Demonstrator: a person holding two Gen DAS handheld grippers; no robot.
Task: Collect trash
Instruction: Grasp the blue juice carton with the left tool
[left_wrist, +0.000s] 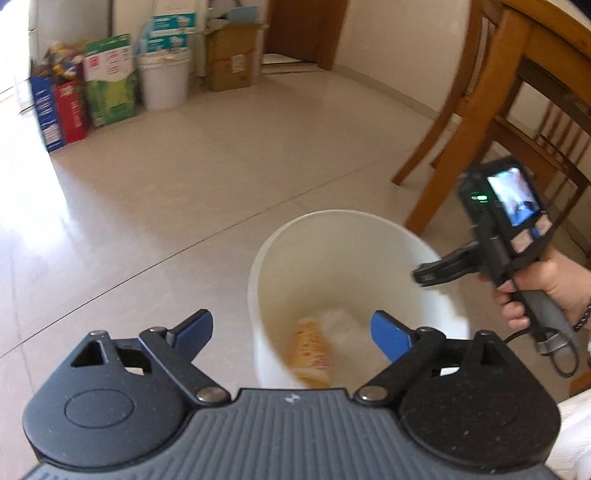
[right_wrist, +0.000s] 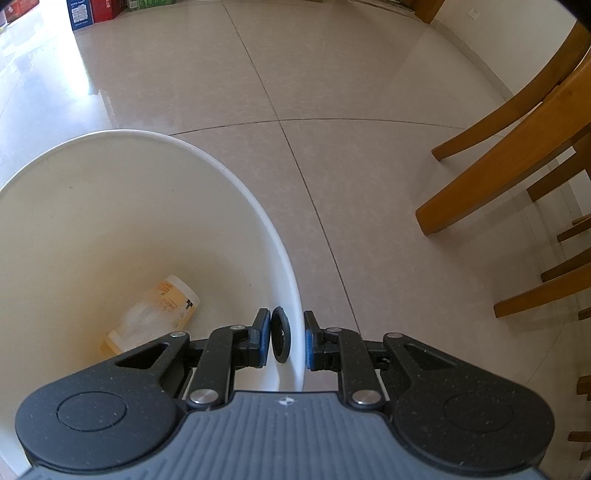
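1. At the far left of the left wrist view we see a row of cartons (left_wrist: 74, 107) standing on the tiled floor (left_wrist: 184, 192) against the wall, with a white pail (left_wrist: 164, 83) and a brown cardboard box (left_wrist: 231, 61) just beside them.
2. Our left tool (left_wrist: 291, 334) hangs over the white bin (left_wrist: 295, 240) with its blue pads spread wide; nothing sits between them.
3. Down inside the bin lies the trash: a yellow-labelled bottle (left_wrist: 310, 354) on its side at the bottom, touching a crumpled piece of clear plastic (left_wrist: 341, 325).
4. In the right wrist view the same bottle (right_wrist: 173, 301) lies tilted against the bin's inner wall, low and to the left of our tool.
5. Our right tool (right_wrist: 286, 339) is pinching the bin's rim (right_wrist: 295, 332): the left pad is inside the wall, the right pad outside. A black ring (right_wrist: 279, 338) sits between the inner pad and the wall.
6. From the left wrist view we see the right tool (left_wrist: 443, 264) from the side, reaching to the bin's right edge, with a hand (left_wrist: 546, 291) gripping its handle and a small lit screen (left_wrist: 515, 199) on its back.
7. At the far right stand wooden chair legs (right_wrist: 498, 184) on the floor, well apart from the bin.
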